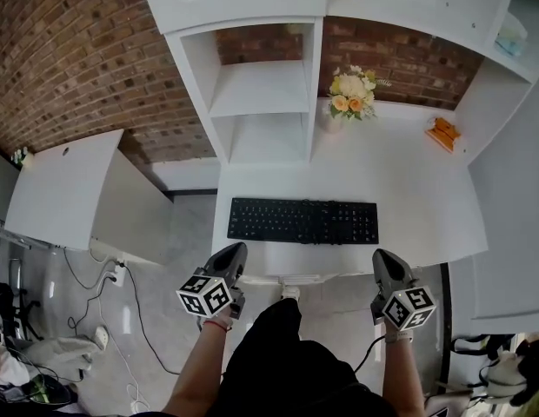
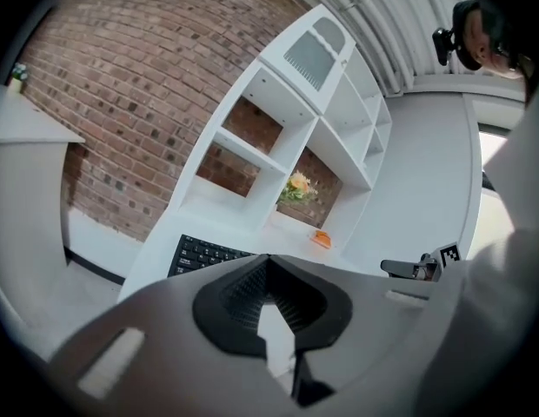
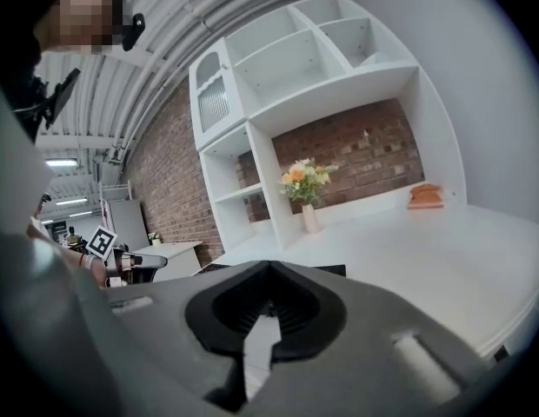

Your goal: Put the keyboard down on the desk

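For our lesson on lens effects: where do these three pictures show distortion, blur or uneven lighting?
Head view: even light, keyboard sharp, shelf unit bowed. Left gripper view: fisheye circle with black corners, shelf unit curved, left hand-held gripper soft up close. Right gripper view: same black corners, bright ceiling lights at left.

The counter (image 1: 409,189) is seen steeply from above, near its front edge, by the head view. Both gripper views are aimed low across it toward the far shelves (image 2: 252,150), and the flowers (image 3: 302,179) are shared by all three.
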The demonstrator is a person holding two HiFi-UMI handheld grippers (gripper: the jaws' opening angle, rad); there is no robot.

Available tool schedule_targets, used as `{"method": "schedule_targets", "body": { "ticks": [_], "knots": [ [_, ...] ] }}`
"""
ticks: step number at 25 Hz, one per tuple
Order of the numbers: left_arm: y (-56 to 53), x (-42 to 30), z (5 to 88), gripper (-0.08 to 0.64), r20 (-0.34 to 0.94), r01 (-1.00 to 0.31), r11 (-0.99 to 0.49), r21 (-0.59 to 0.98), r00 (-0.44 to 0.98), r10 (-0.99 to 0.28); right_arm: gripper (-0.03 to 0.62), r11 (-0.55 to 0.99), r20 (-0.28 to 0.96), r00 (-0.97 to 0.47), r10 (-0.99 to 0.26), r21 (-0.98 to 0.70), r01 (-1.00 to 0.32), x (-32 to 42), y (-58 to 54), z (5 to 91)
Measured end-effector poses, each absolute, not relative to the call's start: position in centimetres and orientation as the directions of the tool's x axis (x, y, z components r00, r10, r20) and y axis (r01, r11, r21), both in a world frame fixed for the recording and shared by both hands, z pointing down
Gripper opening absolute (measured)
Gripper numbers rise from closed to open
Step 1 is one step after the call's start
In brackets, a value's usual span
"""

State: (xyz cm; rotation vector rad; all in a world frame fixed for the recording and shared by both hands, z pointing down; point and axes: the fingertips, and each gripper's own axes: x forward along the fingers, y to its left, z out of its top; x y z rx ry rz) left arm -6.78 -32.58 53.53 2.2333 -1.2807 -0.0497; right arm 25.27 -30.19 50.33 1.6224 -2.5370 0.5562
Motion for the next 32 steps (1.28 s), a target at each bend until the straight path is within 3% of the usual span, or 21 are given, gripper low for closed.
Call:
{"method": "schedule_targets", "body": {
  "ticks": [15,32],
  "knots": [
    [-25.8,-8.8,49.3,-0.003,0.113,-0.798,-0.417,0.435,0.508,-0.854,-0.002,0.398,0.130,-0.428,-0.894,-0.207,-0.894,24.7,-23.9,46.3],
    [-22.3,-9.1,45.8,-0.003,0.050,-0.811,-0.415,0.413,0.475,-0.879,-0.002,0.453,0.100,-0.479,-0.872,-0.203,-0.868,23.0,-20.6,44.9]
  ]
}}
